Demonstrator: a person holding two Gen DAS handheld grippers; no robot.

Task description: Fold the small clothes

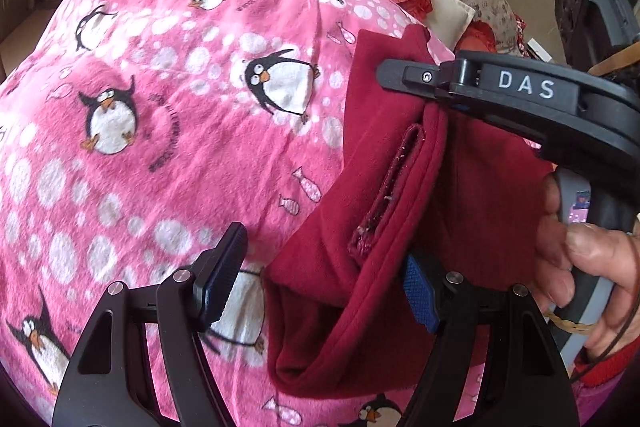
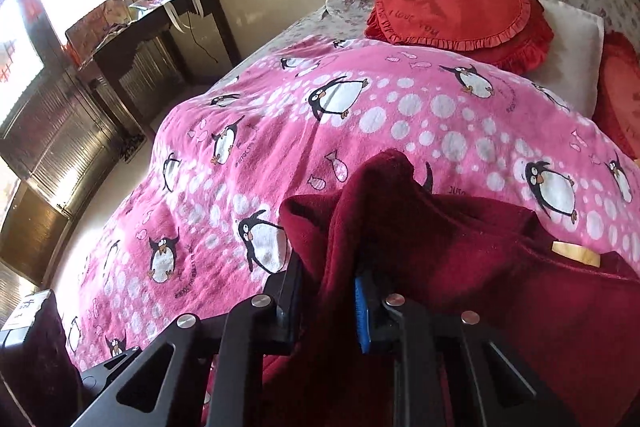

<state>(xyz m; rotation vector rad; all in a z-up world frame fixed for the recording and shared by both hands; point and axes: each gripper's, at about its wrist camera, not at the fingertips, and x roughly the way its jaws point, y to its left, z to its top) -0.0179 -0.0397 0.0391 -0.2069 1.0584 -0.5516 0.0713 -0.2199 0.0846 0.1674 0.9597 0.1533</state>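
Left wrist view: left gripper (image 1: 324, 283) jaws apart, nothing pinched; dark red garment (image 1: 376, 211) hangs partly between them, over the pink penguin blanket (image 1: 160, 115). The right gripper (image 1: 436, 95), in a hand (image 1: 592, 267), has the garment's upper edge and lifts it. Garment looks like soft, light fleece, limp, not slippery; a stitched hem or pocket strip (image 1: 390, 195) runs down the middle, hard to tell which. Best grabbed at a corner or hem edge.

Right wrist view: right gripper (image 2: 328, 303) clamped on a bunched fold of the dark red garment (image 2: 440, 235), which drapes down onto the blanket (image 2: 280, 131). Plush, wrinkled, unfolded so far.
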